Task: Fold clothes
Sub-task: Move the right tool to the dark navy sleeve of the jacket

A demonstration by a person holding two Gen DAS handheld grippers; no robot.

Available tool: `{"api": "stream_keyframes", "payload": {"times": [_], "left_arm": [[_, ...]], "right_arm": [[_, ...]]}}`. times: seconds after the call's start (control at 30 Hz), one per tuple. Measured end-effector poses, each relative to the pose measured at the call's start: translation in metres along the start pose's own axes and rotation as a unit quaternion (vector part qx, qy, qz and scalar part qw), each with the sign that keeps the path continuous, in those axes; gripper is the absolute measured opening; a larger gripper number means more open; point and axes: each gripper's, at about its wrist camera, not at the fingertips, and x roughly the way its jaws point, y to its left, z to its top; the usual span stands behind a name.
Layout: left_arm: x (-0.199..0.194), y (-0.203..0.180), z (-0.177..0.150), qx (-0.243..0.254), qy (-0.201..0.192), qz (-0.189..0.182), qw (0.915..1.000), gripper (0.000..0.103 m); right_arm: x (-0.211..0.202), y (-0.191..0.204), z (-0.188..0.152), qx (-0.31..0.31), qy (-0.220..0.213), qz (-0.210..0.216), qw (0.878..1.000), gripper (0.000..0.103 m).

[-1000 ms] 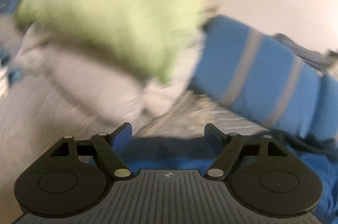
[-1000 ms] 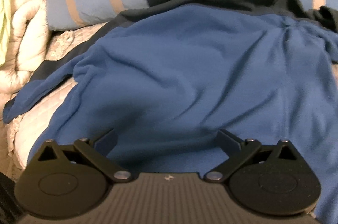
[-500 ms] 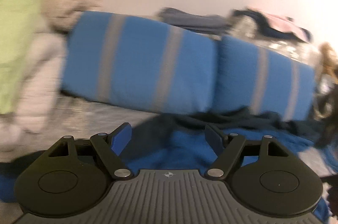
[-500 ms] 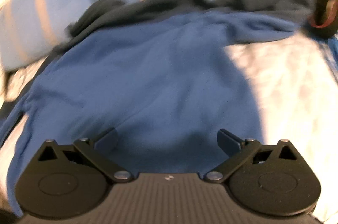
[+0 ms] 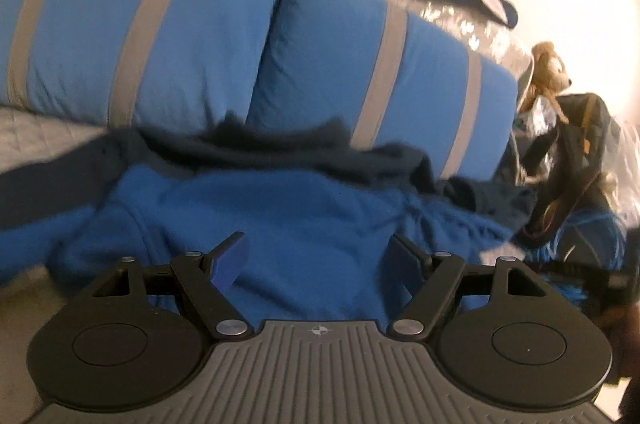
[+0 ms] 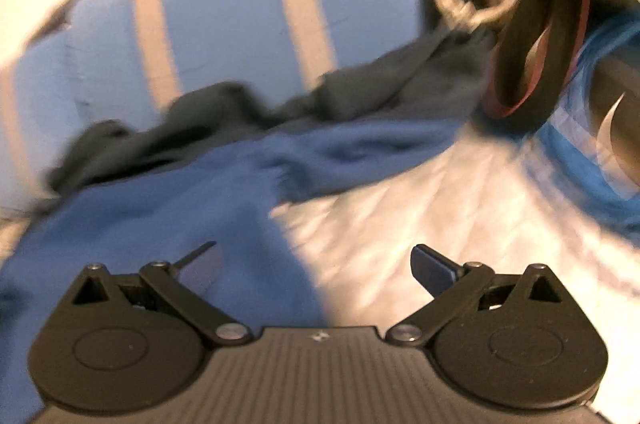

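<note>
Pale quilted bedding point(image 6: 420, 224) fills the lower right of the right wrist view, with striped blue pillows point(image 5: 160, 36) along the top of both views. Between them the blue garment point(image 5: 304, 224) (dark trim along its far edge) lies spread out. The left gripper point(image 5: 318, 258) hangs over its middle, jaws apart and empty. The right gripper point(image 6: 316, 264) is above its right edge, jaws likewise wide.
</note>
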Motion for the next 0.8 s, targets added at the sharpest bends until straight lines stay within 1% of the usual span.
{"api": "stream_keyframes", "payload": {"times": [0.03,0.07,0.13,0.23,0.37,0.47,0.63,0.73,0.8], "left_arm": [[0.004,0.003,-0.004,-0.002,0.012,0.004,0.9999,0.076],[0.006,0.005,-0.004,-0.011,0.023,0.000,0.9997,0.076],[0.006,0.009,-0.005,-0.021,0.023,-0.032,0.9990,0.076],[0.009,0.006,-0.008,-0.022,0.042,-0.052,0.9975,0.076],[0.015,0.002,-0.012,-0.023,0.070,-0.077,0.9943,0.076],[0.021,0.000,-0.014,-0.020,0.084,-0.083,0.9928,0.076],[0.034,0.000,-0.017,-0.023,0.108,-0.079,0.9908,0.076],[0.038,0.002,-0.020,-0.023,0.118,-0.081,0.9894,0.076],[0.041,0.003,-0.021,-0.023,0.124,-0.080,0.9887,0.076]], "right_arm": [[0.005,0.001,0.002,-0.015,-0.007,-0.031,0.999,0.102],[0.011,0.002,0.003,-0.028,-0.014,-0.048,0.998,0.101],[0.024,0.006,0.008,-0.058,-0.025,-0.063,0.996,0.099],[0.042,0.020,0.017,-0.113,-0.048,-0.085,0.989,0.098],[0.065,0.039,0.027,-0.160,-0.070,-0.105,0.979,0.098],[0.085,0.053,0.032,-0.189,-0.087,-0.115,0.971,0.098],[0.122,0.070,0.046,-0.220,-0.098,-0.161,0.957,0.098],[0.140,0.072,0.054,-0.217,-0.099,-0.181,0.954,0.097],[0.152,0.074,0.057,-0.218,-0.093,-0.189,0.953,0.093]]}}
